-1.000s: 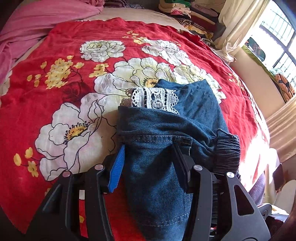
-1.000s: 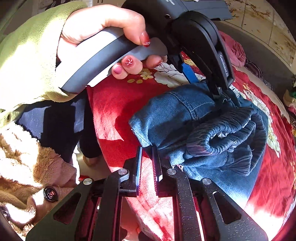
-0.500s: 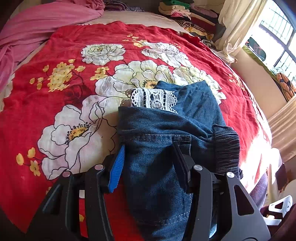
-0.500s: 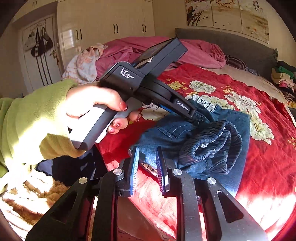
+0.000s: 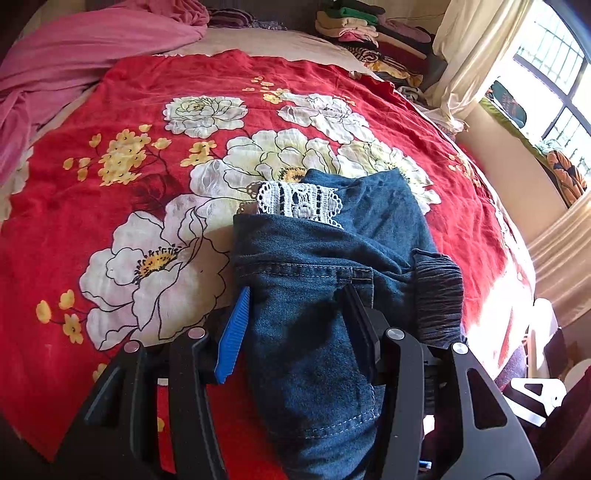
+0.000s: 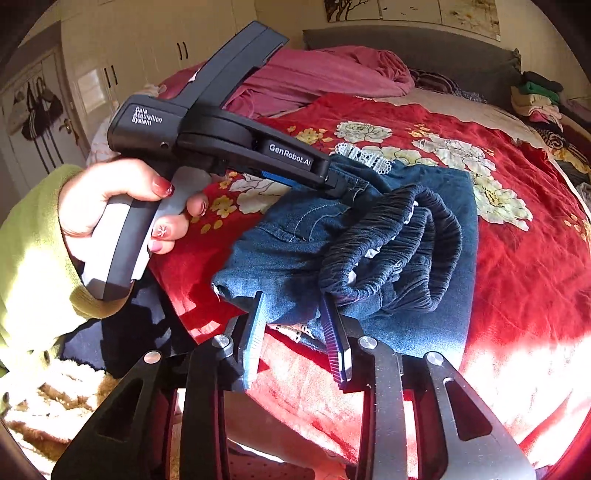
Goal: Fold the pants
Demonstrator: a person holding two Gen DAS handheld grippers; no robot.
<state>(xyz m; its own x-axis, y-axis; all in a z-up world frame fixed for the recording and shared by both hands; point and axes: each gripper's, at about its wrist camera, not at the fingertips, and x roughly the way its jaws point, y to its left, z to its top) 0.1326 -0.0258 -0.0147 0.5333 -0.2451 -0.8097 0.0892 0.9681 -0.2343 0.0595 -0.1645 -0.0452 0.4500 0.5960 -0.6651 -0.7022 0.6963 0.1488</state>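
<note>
Blue denim pants (image 5: 325,266) with a white lace trim (image 5: 299,201) and a dark elastic waistband (image 6: 399,236) lie bunched in a partial fold near the bed's edge. My left gripper (image 5: 295,317) is open, its fingers wide apart on either side of the denim near the waist seam; it also shows in the right wrist view (image 6: 332,177), lying on the pants. My right gripper (image 6: 295,314) is open, with its fingertips at the near corner of the denim (image 6: 258,277), just under the waistband.
A red floral bedspread (image 5: 147,206) covers the bed. A pink blanket (image 5: 92,48) lies at the far left. A stack of folded clothes (image 5: 365,33) sits at the headboard. Curtain and window are on the right (image 5: 480,55). A fluffy cream rug (image 6: 48,387) is below the bed edge.
My right gripper has opened from nearly shut and let go of the denim corner, and its view swung up over the bed. The left gripper stayed open over the pants.
</note>
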